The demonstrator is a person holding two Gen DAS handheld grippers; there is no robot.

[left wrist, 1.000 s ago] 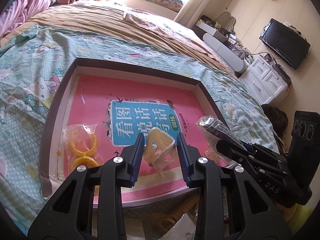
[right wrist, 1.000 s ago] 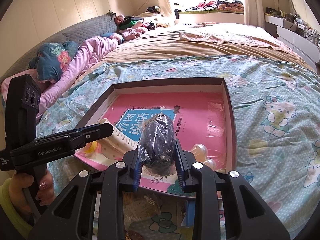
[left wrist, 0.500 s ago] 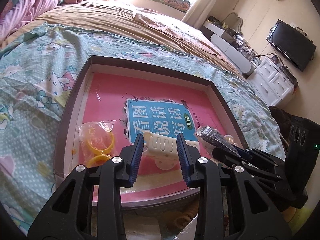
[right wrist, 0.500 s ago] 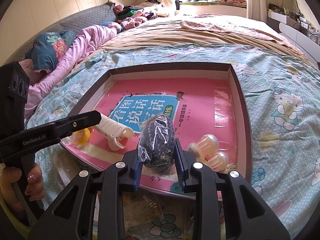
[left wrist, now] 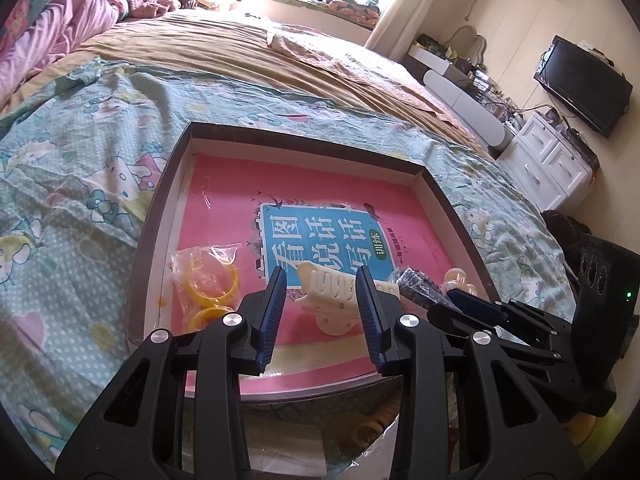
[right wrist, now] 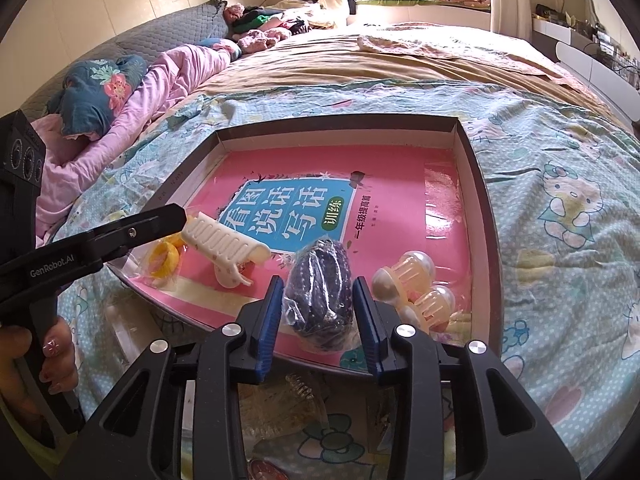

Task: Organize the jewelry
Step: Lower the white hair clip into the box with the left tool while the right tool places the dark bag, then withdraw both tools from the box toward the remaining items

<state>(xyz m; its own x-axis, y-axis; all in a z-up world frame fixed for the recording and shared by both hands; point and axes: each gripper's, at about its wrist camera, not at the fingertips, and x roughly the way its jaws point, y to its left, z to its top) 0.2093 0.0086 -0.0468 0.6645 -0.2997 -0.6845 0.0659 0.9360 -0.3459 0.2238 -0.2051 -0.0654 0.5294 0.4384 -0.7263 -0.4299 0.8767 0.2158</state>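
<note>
A shallow brown box [left wrist: 158, 200] lined with a pink book lies on the bed; it also shows in the right wrist view [right wrist: 478, 184]. A cream hair claw [left wrist: 332, 300] lies on the book between the open fingers of my left gripper [left wrist: 321, 296], not gripped; it also shows in the right wrist view [right wrist: 224, 244]. My right gripper [right wrist: 318, 300] is shut on a dark beaded piece in clear wrap [right wrist: 320, 284], low over the box's near edge. Bagged yellow bangles [left wrist: 208, 284] lie at the box's left. A pale round hair claw [right wrist: 416, 284] lies at its right.
Loose packets and a coiled hair tie [left wrist: 376, 424] lie in front of the box. The patterned blue quilt [right wrist: 560, 208] surrounds the box. Pink bedding [right wrist: 132, 104] is piled at the far left. A TV [left wrist: 584, 84] and white drawers stand on the right.
My left gripper has let go of the cream hair claw, which now lies on the book, and its fingers have spread. My right gripper has lowered its wrapped piece toward the box.
</note>
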